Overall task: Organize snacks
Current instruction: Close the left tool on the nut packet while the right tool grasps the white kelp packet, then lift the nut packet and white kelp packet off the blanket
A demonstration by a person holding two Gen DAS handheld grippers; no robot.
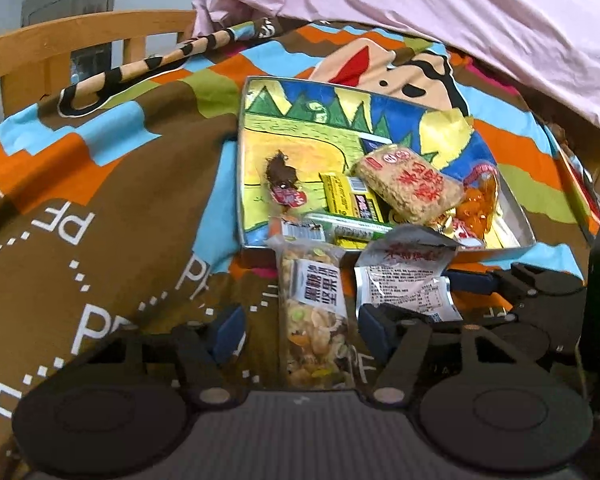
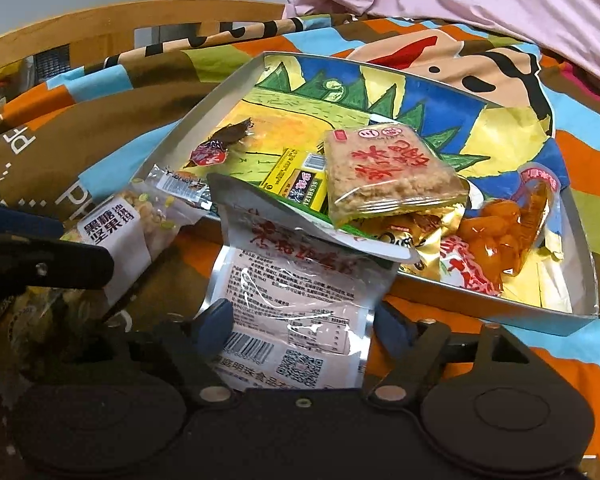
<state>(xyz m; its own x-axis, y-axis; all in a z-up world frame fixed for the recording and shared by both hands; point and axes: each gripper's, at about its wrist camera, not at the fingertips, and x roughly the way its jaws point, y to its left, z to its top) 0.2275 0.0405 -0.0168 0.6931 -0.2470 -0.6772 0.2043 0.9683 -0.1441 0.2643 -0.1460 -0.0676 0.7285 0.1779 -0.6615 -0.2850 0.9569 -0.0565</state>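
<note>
- A patterned bedspread (image 1: 112, 216) in brown, orange and sky blue is covering the bed, with a wooden bed rail (image 1: 60, 48) running behind it and a pink quilt (image 1: 440, 8) bunching up at the far side.
- A shallow silver-walled tray (image 1: 242, 152) with a bright drawn landscape on its floor is sitting on the bedspread, and most of the snacks are lying in its near corner.
- A square rice-cake pack (image 1: 410, 188) with red characters is resting on top of the pile, leaning on a yellow bar wrapper (image 1: 348, 196); a clear bag of orange candied fruit (image 1: 478, 204) is lying beside it, and a small dark wrapped piece (image 1: 280, 176) is lying apart on the tray floor.
- The left gripper (image 1: 300, 328) is pointing down at a long clear nut bar (image 1: 314, 316), which is lying on the bedspread with its far end against the tray's near wall. The bar is sitting between the blue pads, with clear gaps on both sides, so the jaws are not gripping it.
- The right gripper (image 2: 304, 328) is straddling a silver-and-white snack pouch (image 2: 300, 300), whose far end is draping over the tray's near wall. The left pad (image 2: 216, 324) is appearing to touch the pouch's edge; whether the right one is pressing it I cannot tell.
</note>
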